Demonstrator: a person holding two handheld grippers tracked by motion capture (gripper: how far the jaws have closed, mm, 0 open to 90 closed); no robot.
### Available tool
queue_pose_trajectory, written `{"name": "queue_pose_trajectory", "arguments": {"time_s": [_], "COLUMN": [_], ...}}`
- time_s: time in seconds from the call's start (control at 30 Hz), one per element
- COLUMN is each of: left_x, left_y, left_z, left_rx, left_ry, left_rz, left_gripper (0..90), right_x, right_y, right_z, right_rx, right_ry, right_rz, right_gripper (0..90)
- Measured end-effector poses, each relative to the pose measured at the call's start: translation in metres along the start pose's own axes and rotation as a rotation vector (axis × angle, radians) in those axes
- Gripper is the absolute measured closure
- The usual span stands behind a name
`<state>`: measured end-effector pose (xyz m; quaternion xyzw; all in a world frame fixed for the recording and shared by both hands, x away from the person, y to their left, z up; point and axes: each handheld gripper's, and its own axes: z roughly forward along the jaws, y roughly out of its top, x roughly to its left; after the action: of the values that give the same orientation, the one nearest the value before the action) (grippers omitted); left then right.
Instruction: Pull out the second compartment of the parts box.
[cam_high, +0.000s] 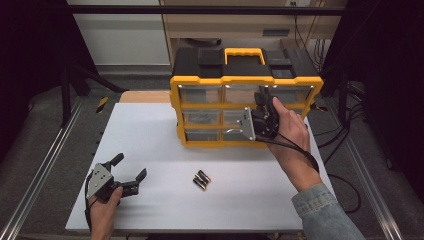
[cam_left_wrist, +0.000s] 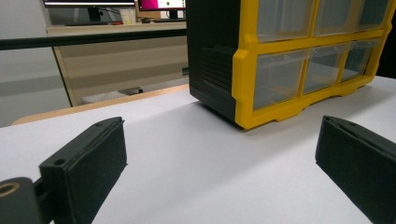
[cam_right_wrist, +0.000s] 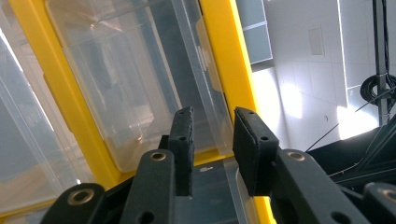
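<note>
A yellow and black drawer cabinet (cam_high: 200, 106) with clear drawers stands at the back of the white table (cam_high: 150, 145). My right gripper (cam_high: 263, 101) is up against its right-hand column of drawers. In the right gripper view the jaws (cam_right_wrist: 212, 114) stand a narrow gap apart in front of a clear drawer (cam_right_wrist: 140, 70), beside the yellow frame (cam_right_wrist: 224, 46). The drawer's clear front lip runs down into the gap, and the pads do not visibly press on it. My left gripper (cam_high: 131, 166) rests open at the table's front left, and nothing lies between its jaws (cam_left_wrist: 222, 123).
Two or three small batteries (cam_high: 201, 180) lie together on the table in front of the cabinet (cam_left_wrist: 245, 70). Metal rails run along both sides of the table. A wooden board (cam_high: 145, 96) shows behind the table's far left edge.
</note>
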<state>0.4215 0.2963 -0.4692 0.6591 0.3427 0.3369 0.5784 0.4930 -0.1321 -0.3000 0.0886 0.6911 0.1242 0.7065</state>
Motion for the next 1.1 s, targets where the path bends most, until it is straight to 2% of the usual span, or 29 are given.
{"name": "queue_pose_trajectory", "arguments": {"time_s": [0.6,0.73,1.1], "left_x": [-0.0001,-0.0001,-0.0002], "left_y": [0.0001,0.0001,0.0005], "left_z": [0.0001,0.0002,-0.0003], "left_rx": [0.003,0.004,0.002], "left_ry": [-0.002,-0.002,-0.002], "left_rz": [0.005,0.005,0.005], "left_gripper": [1.9,1.9,2.0], "right_x": [0.0028,0.0036,0.0085], "right_y": [0.0028,0.0033,0.0025], "right_z": [0.0069,0.0073,0.0097], "right_rx": [0.011,0.013,0.003], "right_ry": [-0.026,-0.032,-0.074], "right_rz": [-0.052,-0.050,-0.105], "right_gripper": [75.0,76.0,78.2]}}
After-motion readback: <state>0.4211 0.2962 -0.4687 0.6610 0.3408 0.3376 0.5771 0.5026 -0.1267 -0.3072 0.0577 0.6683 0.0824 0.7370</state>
